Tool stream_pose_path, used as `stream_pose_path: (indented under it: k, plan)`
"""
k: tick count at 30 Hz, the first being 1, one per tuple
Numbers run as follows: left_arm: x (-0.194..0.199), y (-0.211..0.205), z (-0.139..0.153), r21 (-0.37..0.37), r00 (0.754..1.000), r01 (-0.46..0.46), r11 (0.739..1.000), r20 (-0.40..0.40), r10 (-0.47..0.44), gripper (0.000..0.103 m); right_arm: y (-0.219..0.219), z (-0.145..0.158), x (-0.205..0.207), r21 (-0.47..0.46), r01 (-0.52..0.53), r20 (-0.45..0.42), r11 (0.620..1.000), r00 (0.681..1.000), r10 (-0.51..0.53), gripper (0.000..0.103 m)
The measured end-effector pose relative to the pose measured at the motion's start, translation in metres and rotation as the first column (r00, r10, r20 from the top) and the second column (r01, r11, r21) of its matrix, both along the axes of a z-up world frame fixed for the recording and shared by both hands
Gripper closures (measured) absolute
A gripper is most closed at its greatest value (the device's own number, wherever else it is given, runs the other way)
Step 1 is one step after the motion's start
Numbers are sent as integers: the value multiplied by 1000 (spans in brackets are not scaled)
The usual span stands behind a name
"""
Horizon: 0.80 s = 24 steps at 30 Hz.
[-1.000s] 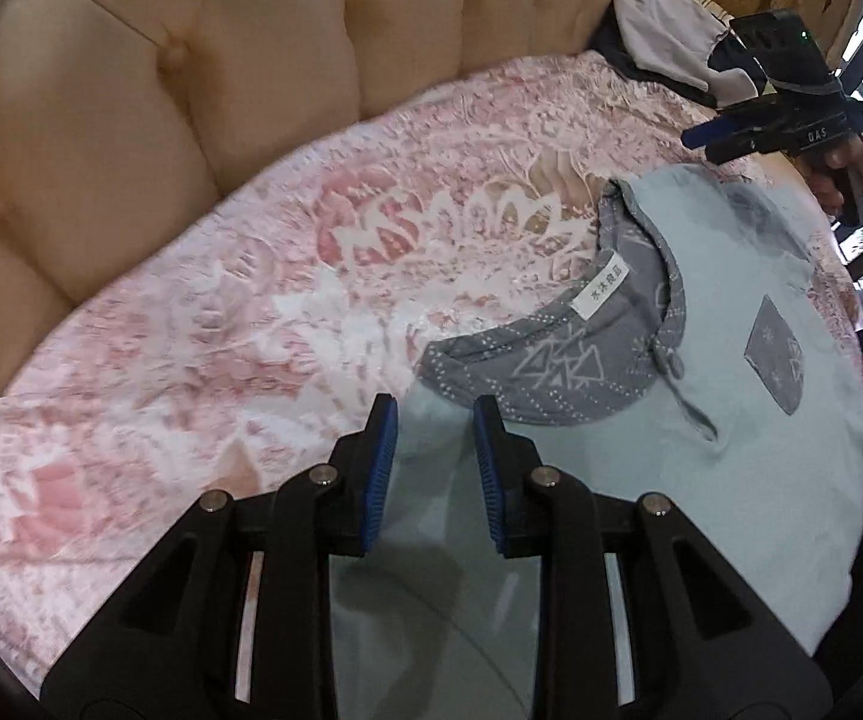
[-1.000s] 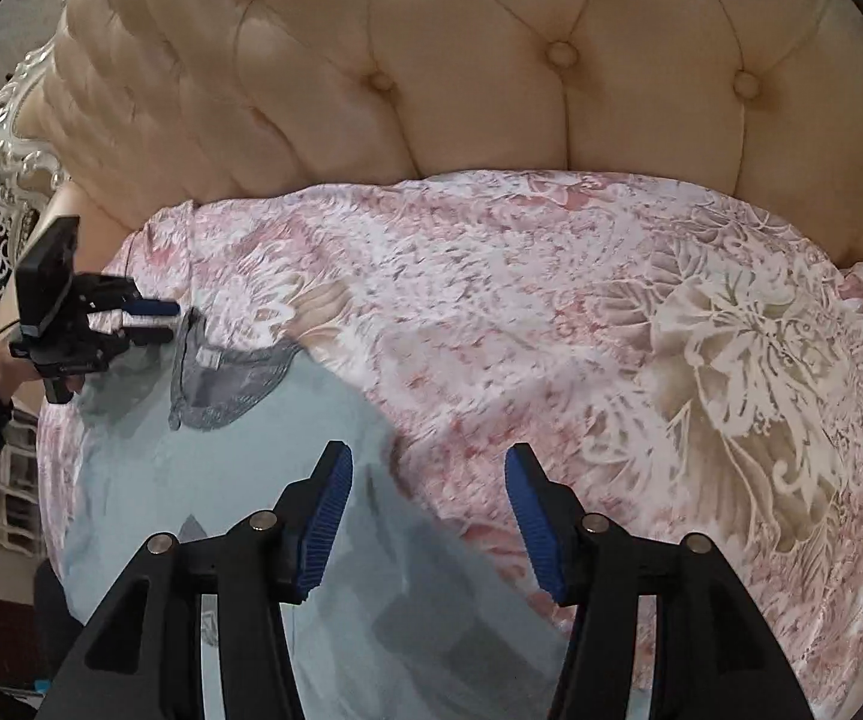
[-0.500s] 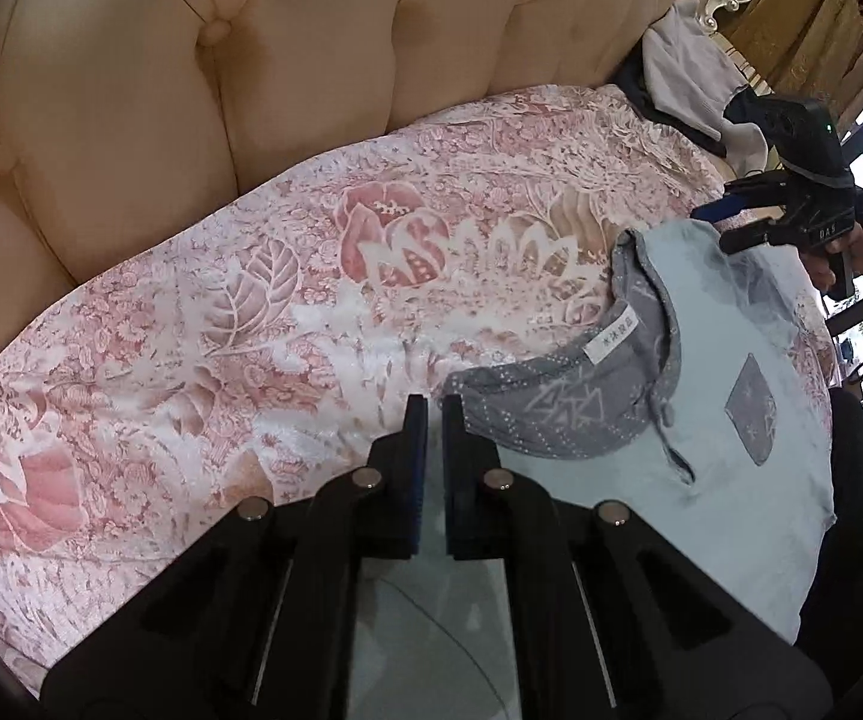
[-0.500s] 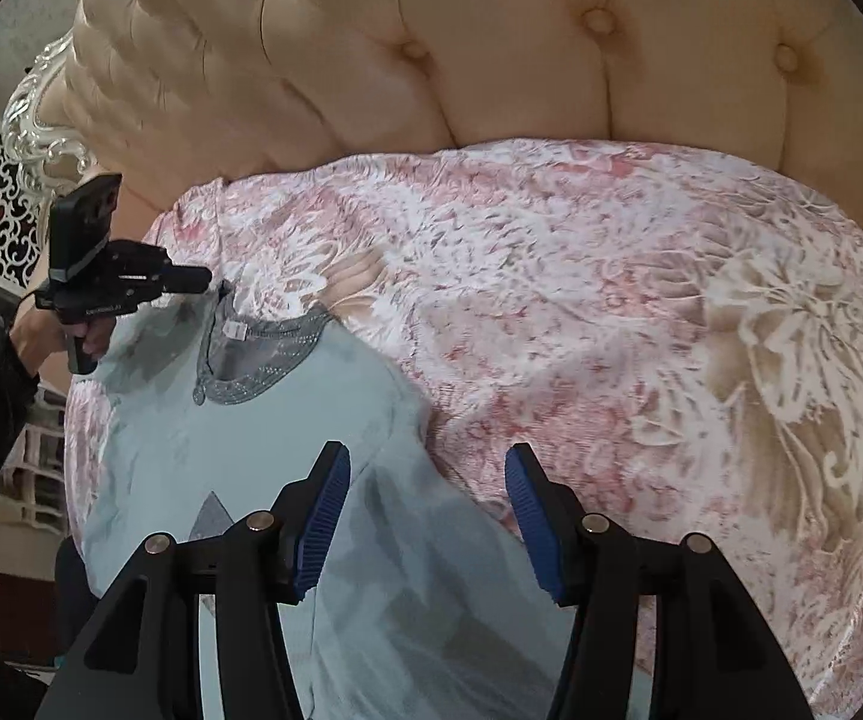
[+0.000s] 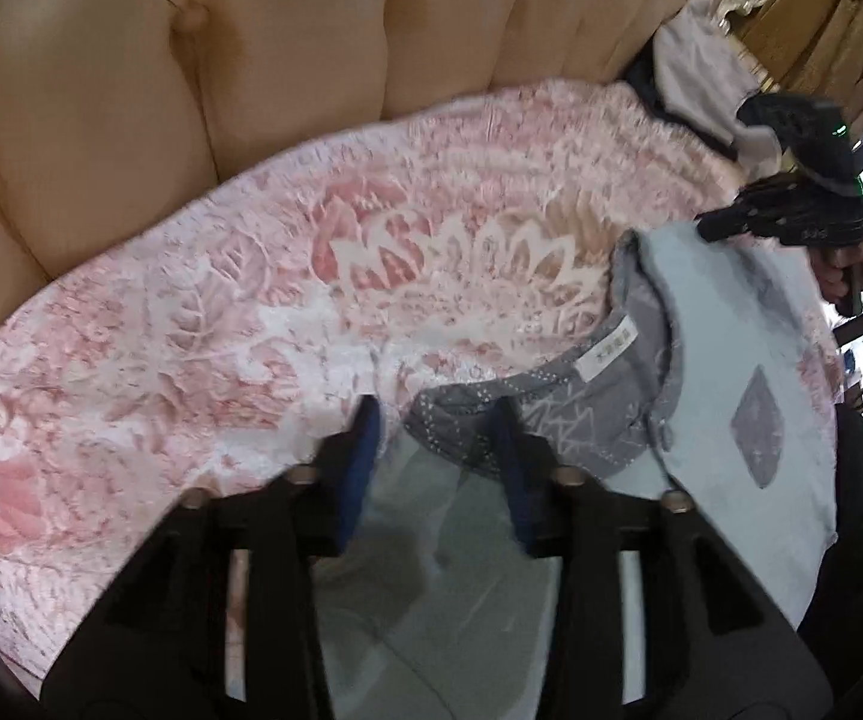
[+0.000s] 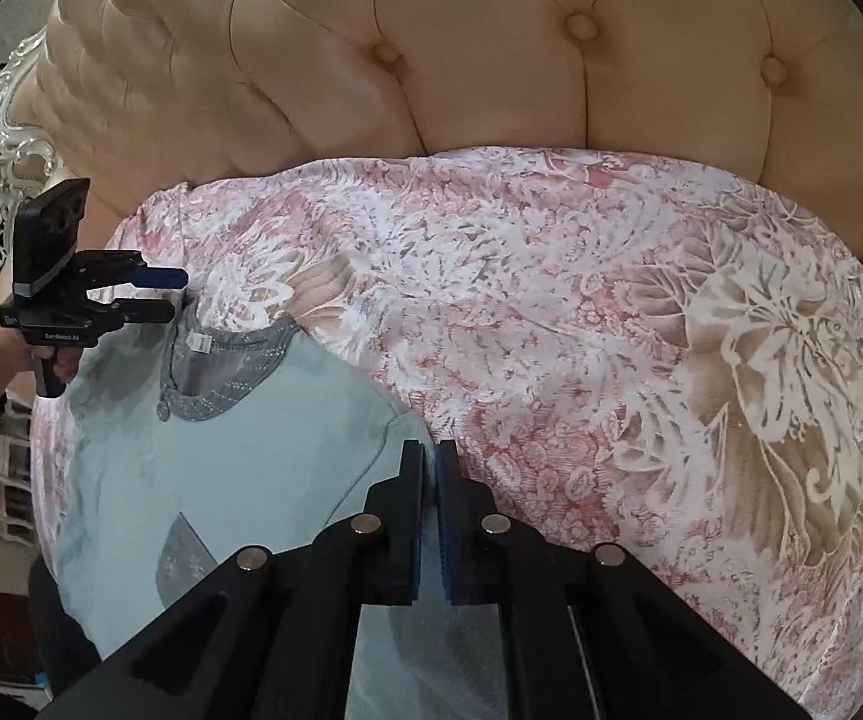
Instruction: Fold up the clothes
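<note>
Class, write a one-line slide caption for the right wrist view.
Right tool shut on light blue shirt over floral sofa cover.

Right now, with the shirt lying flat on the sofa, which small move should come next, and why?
Probably close the left gripper on the shoulder edge of the shirt. Its fingers stand open over the cloth near the collar, while the right gripper looks shut on the other shoulder edge, so both sides could then lift together.
</note>
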<state>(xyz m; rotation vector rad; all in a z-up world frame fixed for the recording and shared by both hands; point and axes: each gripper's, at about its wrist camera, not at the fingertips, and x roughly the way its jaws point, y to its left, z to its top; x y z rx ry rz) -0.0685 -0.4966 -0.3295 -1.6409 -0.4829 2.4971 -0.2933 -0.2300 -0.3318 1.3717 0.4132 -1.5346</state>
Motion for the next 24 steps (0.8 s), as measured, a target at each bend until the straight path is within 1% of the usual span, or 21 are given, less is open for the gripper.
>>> stream_pose_path:
  k: [1,2,3,5,7,14,16,17,19,20,21,23,24]
  plan:
    - [-1,3,-2,-7,1000,6,1000,6,-6,75,0,0,0,2,1,-3,1000,1000,-1,99]
    - [-2,2,-1,-2,1000,-2,1000,12,2,85,0,0,0,4,4,-11,1000,1000,-4,99]
    - [-2,0,0,-4,1000,-13,1000,11,13,90,0,0,0,7,7,-19,1000,1000,-7,99]
    - [-1,-5,4,-4,999,-37,999,3,37,91,0,0,1,19,14,-50,1000,999,-13,99]
    - [-1,-4,5,-11,999,-39,999,1,39,92,1,1,2,27,19,-79,999,997,-16,99]
    - [-3,-7,0,-17,995,-95,995,-11,95,92,-3,2,15,55,15,-198,998,980,-4,99]
    - [-4,-6,-2,-27,995,-104,994,-13,103,92,-2,3,18,63,15,-215,998,977,-1,99]
    - [-5,-5,-2,-34,994,-112,993,-17,111,87,6,9,19,46,38,-223,998,974,-27,99]
    - [-2,-10,1,-21,989,-148,989,-11,147,79,22,22,21,13,83,-239,996,968,-78,96]
    - [2,-14,7,-23,984,-175,984,-21,175,69,30,29,22,-4,106,-246,994,964,-104,91]
    - [11,-19,17,-23,979,-200,980,-41,198,59,38,35,23,-21,128,-252,992,959,-129,89]
    - [32,-23,38,-36,968,-243,969,-79,240,52,54,48,25,-56,172,-264,984,947,-181,86]
    - [44,-23,49,-49,961,-263,964,-97,257,51,62,55,26,-74,193,-269,978,941,-206,84]
